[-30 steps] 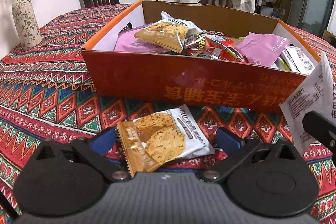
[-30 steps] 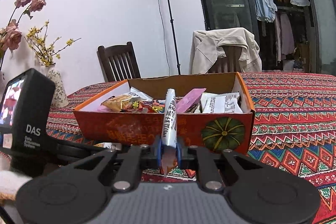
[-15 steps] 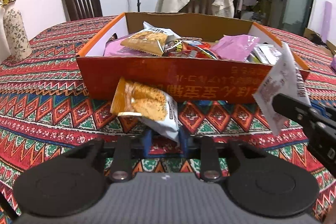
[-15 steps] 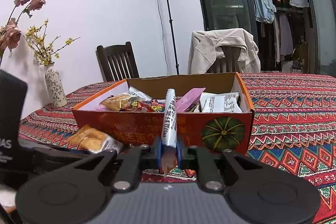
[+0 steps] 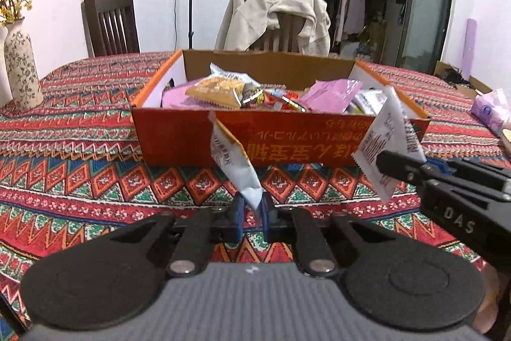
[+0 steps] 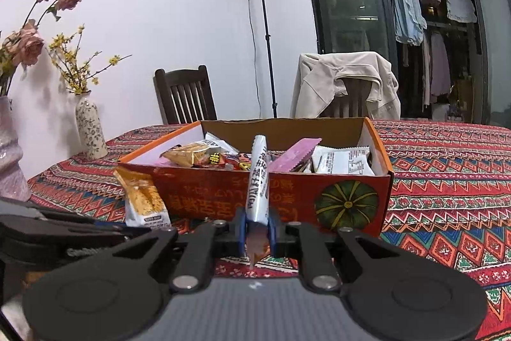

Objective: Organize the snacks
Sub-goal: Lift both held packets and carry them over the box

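The left gripper (image 5: 252, 214) had its blue-padded jaws clamped on the bottom corner of a white and orange cracker packet (image 5: 233, 162), which stood tilted up off the desk (image 5: 80, 168), in front of the near wall of the open red cardboard box (image 5: 179, 133). The right gripper (image 6: 258, 229) had its jaws pressed together on a white snack packet with dark printed characters (image 6: 258, 181), held edge-on and upright, also just in front of the box. In the left wrist view that same packet showed on the right as a flat white sheet pinched between black fingers (image 5: 399, 165). Neither packet had gone into the box. Inside the box lay a heap of snacks: a golden cracker packet (image 5: 217, 90), a pink packet (image 5: 332, 95), red wrappers (image 5: 284, 96) and white printed packets (image 6: 345, 163). The desk was covered with a red zigzag-patterned cloth. A floral ceramic vase with yellow blossom twigs (image 6: 89, 130) stood at its far left edge, well apart from the box. Behind the desk stood a dark wooden chair (image 5: 110, 24) and another chair draped with a beige jacket (image 5: 274, 18).
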The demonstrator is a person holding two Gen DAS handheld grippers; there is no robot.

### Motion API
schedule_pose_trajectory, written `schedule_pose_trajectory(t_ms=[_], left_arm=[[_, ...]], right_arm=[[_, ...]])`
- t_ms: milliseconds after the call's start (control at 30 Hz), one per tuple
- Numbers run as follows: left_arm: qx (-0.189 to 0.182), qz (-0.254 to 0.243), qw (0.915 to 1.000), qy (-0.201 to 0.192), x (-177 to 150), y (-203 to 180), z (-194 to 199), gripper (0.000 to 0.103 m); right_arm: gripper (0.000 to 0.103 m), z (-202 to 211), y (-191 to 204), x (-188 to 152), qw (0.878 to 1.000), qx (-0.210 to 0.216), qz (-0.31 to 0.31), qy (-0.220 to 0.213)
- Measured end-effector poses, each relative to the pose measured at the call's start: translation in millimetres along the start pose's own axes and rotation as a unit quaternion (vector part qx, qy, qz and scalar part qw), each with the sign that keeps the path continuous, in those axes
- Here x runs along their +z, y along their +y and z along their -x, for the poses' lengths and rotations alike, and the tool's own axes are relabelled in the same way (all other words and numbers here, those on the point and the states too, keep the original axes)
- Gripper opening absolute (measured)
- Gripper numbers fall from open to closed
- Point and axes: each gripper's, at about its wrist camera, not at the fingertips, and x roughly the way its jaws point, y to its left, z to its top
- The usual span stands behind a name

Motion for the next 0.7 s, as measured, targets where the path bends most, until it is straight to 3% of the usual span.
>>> schedule_pose_trajectory(t_ms=[333,700], left_arm=[[-0.016,0.000,0.9986,-0.050,9.4,6.3,34.7,0.009],[-0.027,-0.022,0.9919,-0.122,53.6,-6.2,59.2,0.009]], right_arm=[[0.013,20.1,4.5,3.3,1.000,0.000,0.009,-0.013],[0.013,34.9,12.4,44.2,0.998,-0.010,0.028,-0.055]])
